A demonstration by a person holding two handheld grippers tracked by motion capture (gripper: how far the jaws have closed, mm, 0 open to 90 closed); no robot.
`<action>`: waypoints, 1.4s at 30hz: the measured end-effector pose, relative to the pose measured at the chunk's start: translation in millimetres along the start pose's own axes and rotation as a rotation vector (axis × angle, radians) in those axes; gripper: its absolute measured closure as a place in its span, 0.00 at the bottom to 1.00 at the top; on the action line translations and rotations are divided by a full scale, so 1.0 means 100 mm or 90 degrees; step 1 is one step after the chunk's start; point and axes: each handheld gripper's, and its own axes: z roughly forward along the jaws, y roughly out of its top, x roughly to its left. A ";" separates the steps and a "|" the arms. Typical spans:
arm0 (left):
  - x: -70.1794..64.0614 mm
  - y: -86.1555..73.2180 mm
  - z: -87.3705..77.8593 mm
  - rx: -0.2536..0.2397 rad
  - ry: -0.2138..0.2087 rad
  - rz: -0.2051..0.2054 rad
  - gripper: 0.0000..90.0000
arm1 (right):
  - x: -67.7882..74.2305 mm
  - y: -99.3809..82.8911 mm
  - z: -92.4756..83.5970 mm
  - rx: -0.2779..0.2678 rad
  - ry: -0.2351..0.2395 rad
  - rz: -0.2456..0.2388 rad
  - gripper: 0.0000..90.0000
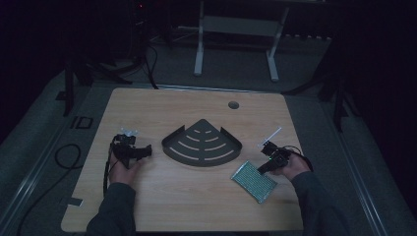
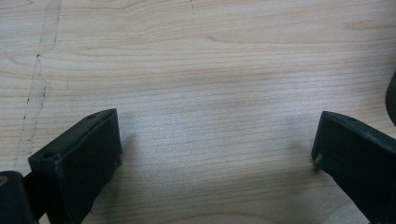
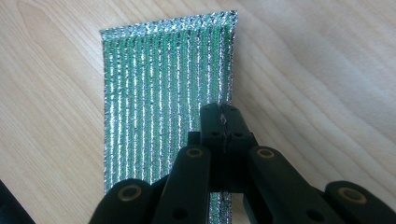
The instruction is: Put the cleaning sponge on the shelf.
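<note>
Pinching 1 green scrubber (image 3: 166, 79), R gripper (image 3: 223, 122), 1 corner tray (image 1: 202, 145), L gripper (image 2: 215, 154) spread

Light wooden desk (image 1: 196, 206) with rounded corners, grain running across, faint dark scratch line (image 2: 37, 70) down one part of the top. Small round hole (image 1: 233, 104) near the far edge, right of middle. Grey carpeted floor (image 1: 44, 128) all round. Behind the desk, a white metal frame (image 1: 199, 49) on two legs, standing well apart from it. Black stand legs (image 1: 69, 86) at far left, another set (image 1: 339, 96) at far right, both dim. Black cable (image 1: 66, 156) looped on the floor left of the desk, near a metal rail (image 1: 29, 177). Scrap of dark tape (image 1: 74, 201) by the near left corner, and a floor marking (image 1: 81, 122) farther back, too blurred to read.
</note>
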 end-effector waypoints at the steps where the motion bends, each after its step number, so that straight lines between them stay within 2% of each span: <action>1: 0.00 0.00 0.00 0.000 0.000 0.000 0.02 | 0.00 0.00 -0.02 -0.003 -0.002 0.001 1.00; 7: 0.00 0.00 0.00 0.000 0.000 0.000 0.02 | 0.00 0.01 -0.12 -0.014 -0.011 -0.001 1.00; 12: 0.00 0.00 0.00 0.000 0.000 0.000 0.02 | 0.00 0.03 -0.21 -0.022 -0.031 -0.006 1.00; 24: 0.00 0.00 0.00 0.000 0.000 0.000 0.02 | 0.02 0.09 -0.42 -0.043 -0.048 -0.016 1.00; 33: 0.00 0.00 0.00 0.000 0.000 0.000 0.02 | 0.04 0.11 -0.51 -0.051 -0.063 -0.028 1.00; 42: 0.00 0.00 0.00 0.000 0.000 0.000 0.02 | 0.04 0.16 -0.60 -0.069 -0.070 -0.025 1.00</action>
